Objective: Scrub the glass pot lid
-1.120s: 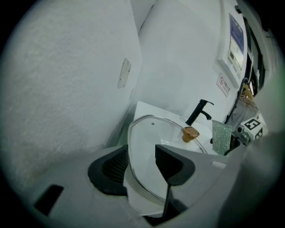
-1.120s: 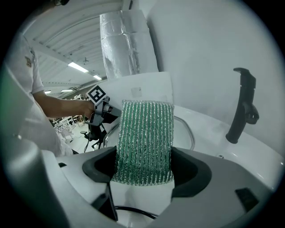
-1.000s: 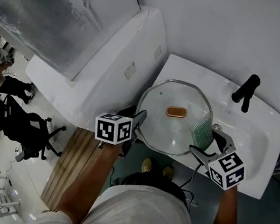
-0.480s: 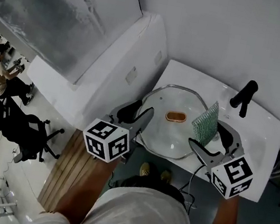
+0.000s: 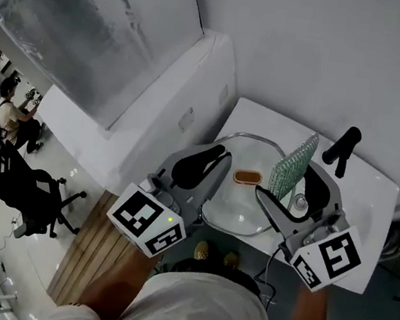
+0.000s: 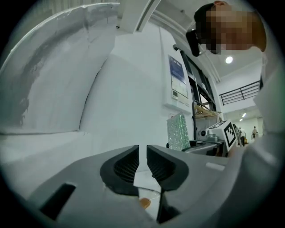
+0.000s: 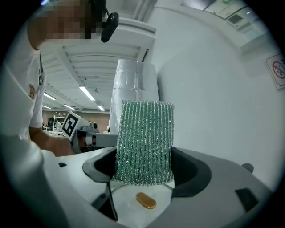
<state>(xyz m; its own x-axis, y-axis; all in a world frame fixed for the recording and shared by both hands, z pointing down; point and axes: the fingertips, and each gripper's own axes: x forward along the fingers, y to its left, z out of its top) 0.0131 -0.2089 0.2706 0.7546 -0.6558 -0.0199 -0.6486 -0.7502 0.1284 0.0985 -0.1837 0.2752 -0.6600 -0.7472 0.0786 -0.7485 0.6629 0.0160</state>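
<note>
My right gripper (image 7: 143, 167) clamps the green scouring pad (image 7: 144, 138); my left gripper (image 6: 142, 156) has just been closing on nothing, a slit remaining. Both have lifted off the glass pot lid (image 5: 242, 201), lying in the sink (image 5: 367, 189) below, so I judge scrubbing paused

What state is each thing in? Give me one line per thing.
left gripper: jaws nearly together, just been closing, nothing between them.
right gripper: shut on the green scrub pad.
green scrub pad: upright, clamped.
glass pot lid: lying knob-up in the sink, gripped by neither gripper.
sink: holds the lid.
faucet: no water seen running.
</note>
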